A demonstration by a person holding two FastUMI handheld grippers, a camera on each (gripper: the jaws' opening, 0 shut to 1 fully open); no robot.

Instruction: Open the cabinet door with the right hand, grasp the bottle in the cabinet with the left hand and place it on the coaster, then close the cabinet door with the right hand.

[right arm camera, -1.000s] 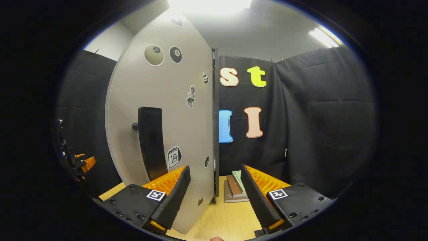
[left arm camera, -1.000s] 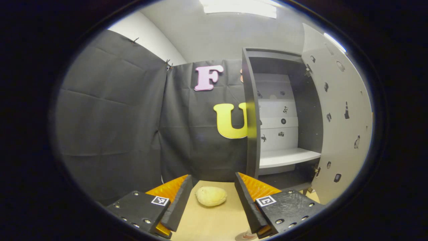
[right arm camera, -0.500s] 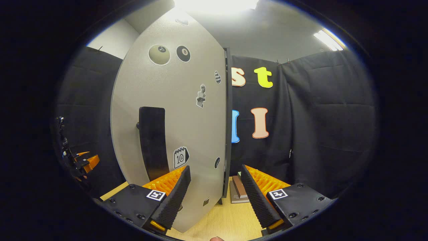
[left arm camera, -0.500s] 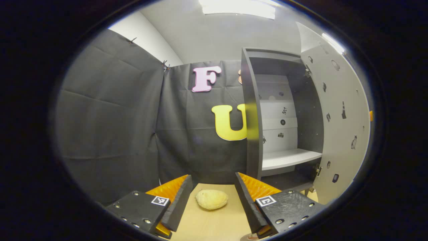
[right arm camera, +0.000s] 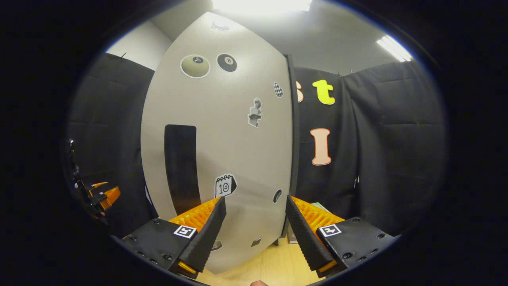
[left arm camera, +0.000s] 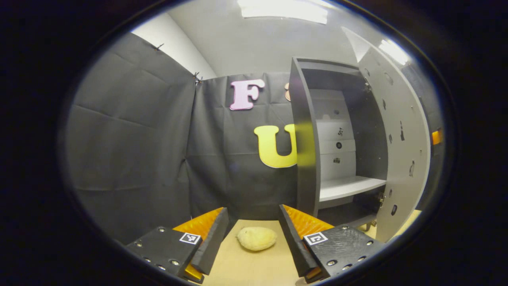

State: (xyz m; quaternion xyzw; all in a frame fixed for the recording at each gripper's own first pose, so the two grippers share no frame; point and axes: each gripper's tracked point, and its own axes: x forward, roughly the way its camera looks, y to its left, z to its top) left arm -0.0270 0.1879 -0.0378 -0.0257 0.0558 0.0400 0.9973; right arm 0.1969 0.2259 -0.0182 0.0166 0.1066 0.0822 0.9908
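Right gripper view: my right gripper [right arm camera: 254, 222] gapes empty just before the grey, stickered cabinet door [right arm camera: 222, 131], its tall black handle [right arm camera: 180, 167] upright, left of centre. Left gripper [left arm camera: 250, 234] likewise wide, empty. I can't make out any bottle on the white shelf [left arm camera: 349, 186].

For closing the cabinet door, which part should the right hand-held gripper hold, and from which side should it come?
Probably the tall black handle on the cabinet door's outer face. It is a narrow upright bar, so the open right hand-held gripper should come straight at that face, with one finger on each side of the bar. Pushing the flat panel may also work.
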